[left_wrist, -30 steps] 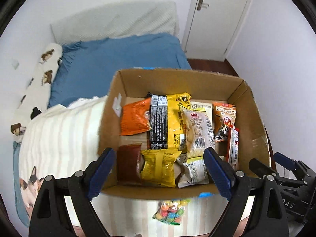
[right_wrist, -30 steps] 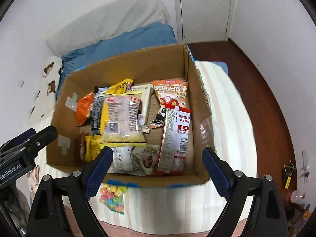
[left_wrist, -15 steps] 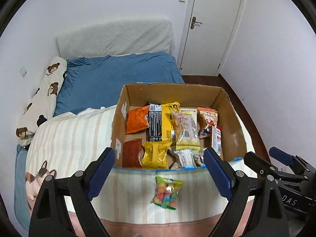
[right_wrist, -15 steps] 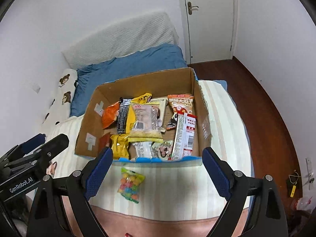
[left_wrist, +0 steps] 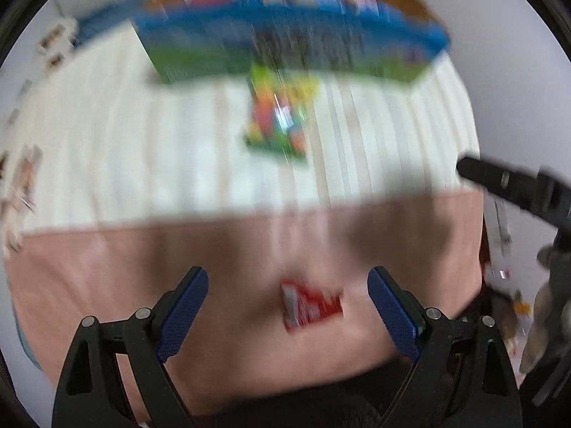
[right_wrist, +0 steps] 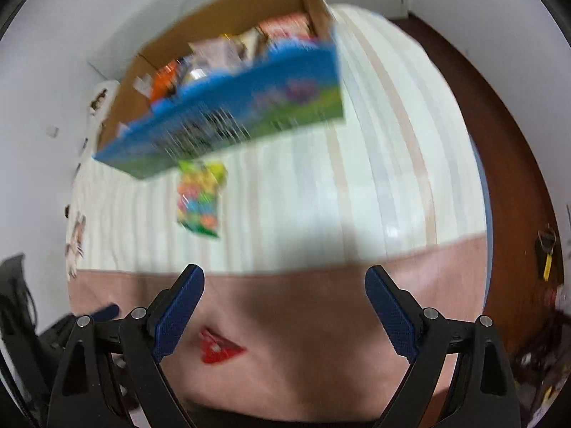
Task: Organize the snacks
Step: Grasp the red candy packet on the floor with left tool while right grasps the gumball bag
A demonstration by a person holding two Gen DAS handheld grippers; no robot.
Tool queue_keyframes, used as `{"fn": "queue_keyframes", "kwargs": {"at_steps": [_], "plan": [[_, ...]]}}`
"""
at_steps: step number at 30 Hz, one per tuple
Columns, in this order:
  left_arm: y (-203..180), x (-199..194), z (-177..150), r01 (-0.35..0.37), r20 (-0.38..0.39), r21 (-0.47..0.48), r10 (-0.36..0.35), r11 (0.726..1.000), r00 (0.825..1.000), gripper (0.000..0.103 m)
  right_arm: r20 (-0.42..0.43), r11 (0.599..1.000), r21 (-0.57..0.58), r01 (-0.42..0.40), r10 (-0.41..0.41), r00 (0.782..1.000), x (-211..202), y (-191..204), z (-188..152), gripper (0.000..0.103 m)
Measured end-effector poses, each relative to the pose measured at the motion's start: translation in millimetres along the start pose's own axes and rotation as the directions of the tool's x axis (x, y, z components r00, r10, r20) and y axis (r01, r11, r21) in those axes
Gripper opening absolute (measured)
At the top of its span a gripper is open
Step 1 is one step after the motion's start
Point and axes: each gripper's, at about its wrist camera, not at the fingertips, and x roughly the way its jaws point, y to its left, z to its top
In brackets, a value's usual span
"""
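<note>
Both tongs, left tongs [left_wrist: 287,315] and right tongs [right_wrist: 283,315], gape empty; only left view frames red packet [left_wrist: 311,305] whole.

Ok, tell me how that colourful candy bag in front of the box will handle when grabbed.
The candy bag lies flat on the striped blanket, so it probably flops. Its film looks glossy, perhaps slippery. It seems light; contents may shift. Blur limits detail.

Motion blur smears both views. The cardboard box [left_wrist: 285,18] is cut off by the top edge in the left wrist view, and its printed near wall and the packets inside are unreadable. The colourful candy bag [right_wrist: 200,199] and the red packet [left_wrist: 310,306] on the bed show no legible print.
</note>
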Motion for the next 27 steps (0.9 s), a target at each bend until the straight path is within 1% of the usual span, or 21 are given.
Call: {"fn": "queue_keyframes", "kwargs": {"at_steps": [3, 4, 7, 8, 9, 10, 11, 13, 15, 19, 20, 23, 25, 27], "plan": [[-9.1, 34.4, -13.8, 0.049, -0.093, 0.003, -0.049, 0.999, 0.994, 0.092, -0.04, 0.999, 0.033, 0.005, -0.004, 0.999, 16.0, -14.7, -18.2, 0.094], [-11.9, 44.8, -16.2, 0.071, -0.113, -0.002, -0.071, 0.997, 0.991, 0.091, -0.048, 0.999, 0.042, 0.008, -0.006, 0.999, 19.2, -18.5, -22.9, 0.094], [-20.5, 70.6, -19.8, 0.097, -0.165, 0.001, -0.095, 0.995, 0.982, 0.091, -0.067, 0.998, 0.059, 0.014, -0.01, 0.998, 27.8, -25.4, -31.4, 0.094], [-21.4, 76.8, -20.2, 0.098, -0.174, -0.002, -0.097, 0.995, 0.98, 0.086, -0.07, 0.998, 0.063, 0.015, -0.011, 0.997, 29.8, -27.1, -33.4, 0.094], [-22.4, 85.1, -21.1, 0.094, -0.186, -0.007, -0.094, 0.996, 0.978, 0.065, -0.073, 0.998, 0.068, 0.017, -0.012, 0.997, 31.2, -27.3, -35.5, 0.094], [-21.8, 91.2, -20.7, 0.082, -0.198, -0.006, -0.081, 0.997, 0.977, 0.048, -0.077, 0.997, 0.071, 0.015, -0.01, 0.997, 32.5, -29.1, -37.1, 0.094], [-20.1, 94.2, -21.3, 0.076, -0.201, -0.013, -0.077, 0.997, 0.977, 0.048, -0.079, 0.997, 0.073, 0.014, -0.009, 0.997, 33.0, -29.4, -36.9, 0.094], [-12.1, 93.7, -20.2, 0.084, -0.191, -0.047, -0.091, 0.995, 0.977, 0.046, -0.08, 0.997, 0.071, 0.012, -0.006, 0.997, 32.4, -28.9, -36.3, 0.094], [-1.7, 84.7, -16.4, 0.073, -0.157, -0.073, -0.083, 0.995, 0.984, 0.045, -0.08, 0.998, 0.065, 0.0, 0.006, 0.997, 33.9, -24.8, -33.1, 0.094], [38.9, 65.9, -0.9, 0.042, -0.086, -0.183, -0.058, 0.982, 0.995, 0.045, -0.081, 0.998, 0.04, -0.04, 0.043, 0.996, 42.1, 0.6, -12.6, 0.094], [51.9, 62.2, 4.2, 0.028, -0.069, -0.215, -0.043, 0.976, 0.997, 0.045, -0.076, 0.998, 0.031, -0.05, 0.053, 0.996, 45.6, 10.1, -6.2, 0.094], [90.6, 53.4, 16.7, 0.002, -0.024, -0.322, -0.011, 0.947, 1.0, 0.045, -0.068, 0.996, 0.003, -0.088, 0.088, 0.994, 64.5, 45.8, 14.1, 0.094], [112.3, 50.5, 23.0, 0.003, -0.004, -0.387, -0.005, 0.922, 1.0, 0.045, -0.062, 0.995, -0.008, -0.097, 0.096, 0.993, 78.1, 66.1, 25.3, 0.094], [124.4, 51.1, 26.5, 0.012, 0.002, -0.424, -0.013, 0.905, 1.0, 0.045, -0.062, 0.996, -0.019, -0.09, 0.089, 0.994, 96.7, 87.3, 37.8, 0.094]]}}
